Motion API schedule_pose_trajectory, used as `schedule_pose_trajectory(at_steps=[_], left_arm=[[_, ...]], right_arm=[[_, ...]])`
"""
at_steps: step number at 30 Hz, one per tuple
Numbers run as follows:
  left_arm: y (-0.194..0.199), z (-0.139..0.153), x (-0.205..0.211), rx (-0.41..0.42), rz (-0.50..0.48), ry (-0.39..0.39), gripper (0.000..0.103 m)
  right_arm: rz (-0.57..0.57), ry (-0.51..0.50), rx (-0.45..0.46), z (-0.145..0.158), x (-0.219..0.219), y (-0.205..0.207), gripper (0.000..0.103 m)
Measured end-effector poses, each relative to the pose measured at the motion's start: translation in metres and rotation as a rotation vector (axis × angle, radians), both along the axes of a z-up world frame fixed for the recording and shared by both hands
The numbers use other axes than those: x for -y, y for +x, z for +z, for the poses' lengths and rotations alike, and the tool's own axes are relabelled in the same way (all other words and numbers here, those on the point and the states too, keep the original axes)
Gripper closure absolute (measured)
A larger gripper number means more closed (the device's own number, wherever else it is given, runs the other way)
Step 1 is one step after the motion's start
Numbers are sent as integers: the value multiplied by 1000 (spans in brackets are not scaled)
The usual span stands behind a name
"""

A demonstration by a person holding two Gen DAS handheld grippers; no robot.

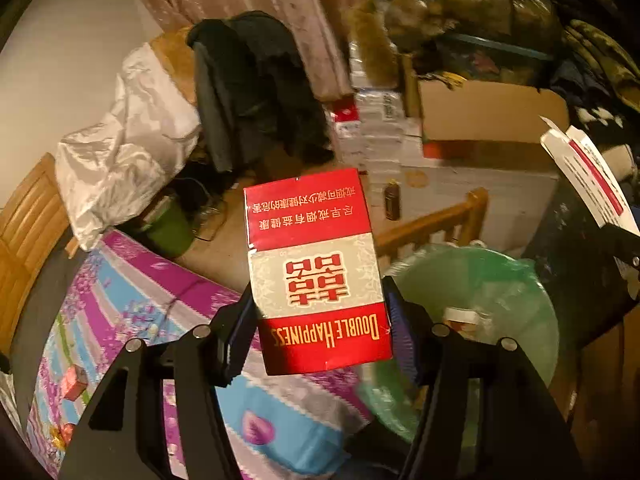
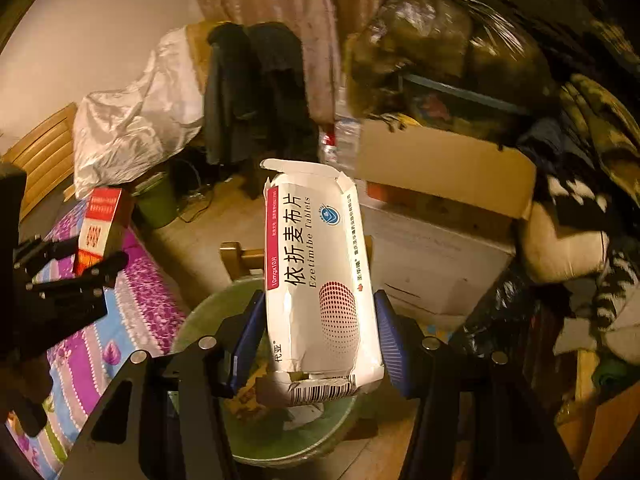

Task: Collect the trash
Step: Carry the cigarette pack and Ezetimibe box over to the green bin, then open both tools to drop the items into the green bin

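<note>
With both loads carried, left gripper [image 1: 324, 340] clamped on red cigarette pack [image 1: 316, 276], right gripper [image 2: 320, 340] on white tablet box [image 2: 320, 280] above green-lined bin [image 2: 200, 320]; drops pending, some trash already inside.

Your left gripper [image 1: 324, 332] holds the cigarette pack [image 1: 316, 272] over the near bed [image 1: 120, 292] edge, with the lined bin [image 1: 500, 292] just to its right. Your right gripper [image 2: 316, 340] holds the tablet box [image 2: 320, 280] directly above that bin. The cardboard box [image 2: 440, 164] sits farther right, the draped chair [image 2: 256, 92] far behind.
</note>
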State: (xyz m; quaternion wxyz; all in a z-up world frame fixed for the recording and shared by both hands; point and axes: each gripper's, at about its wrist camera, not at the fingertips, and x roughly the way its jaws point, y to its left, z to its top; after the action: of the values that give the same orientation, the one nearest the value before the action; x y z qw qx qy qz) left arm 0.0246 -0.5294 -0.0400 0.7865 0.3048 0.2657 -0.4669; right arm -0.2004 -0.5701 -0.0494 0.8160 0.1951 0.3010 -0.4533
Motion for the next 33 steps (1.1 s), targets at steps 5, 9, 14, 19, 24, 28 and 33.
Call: schedule_pose_trajectory(at_steps=[5, 9, 14, 19, 24, 28, 33], left_arm=[[-11, -13, 6, -14, -25, 32, 46], [-15, -18, 8, -23, -29, 47, 46], [-15, -21, 11, -38, -40, 60, 46], [-15, -27, 15, -70, -53, 77, 46], [-17, -33, 18, -77, -62, 92, 46], [-17, -35, 24, -88, -72, 103, 46], [-13, -40, 31, -160, -123, 134, 29]], right_arm=[[-24, 26, 12, -9, 2, -13, 48], [-37, 49, 16, -15, 4, -19, 48], [-32, 117, 55, -24, 4, -21, 48], [-11, 152, 91, -25, 5, -17, 48], [-2, 171, 94, -26, 8, -10, 48], [23, 187, 99, -28, 11, -1, 47], [15, 205, 95, -36, 22, 7, 30]])
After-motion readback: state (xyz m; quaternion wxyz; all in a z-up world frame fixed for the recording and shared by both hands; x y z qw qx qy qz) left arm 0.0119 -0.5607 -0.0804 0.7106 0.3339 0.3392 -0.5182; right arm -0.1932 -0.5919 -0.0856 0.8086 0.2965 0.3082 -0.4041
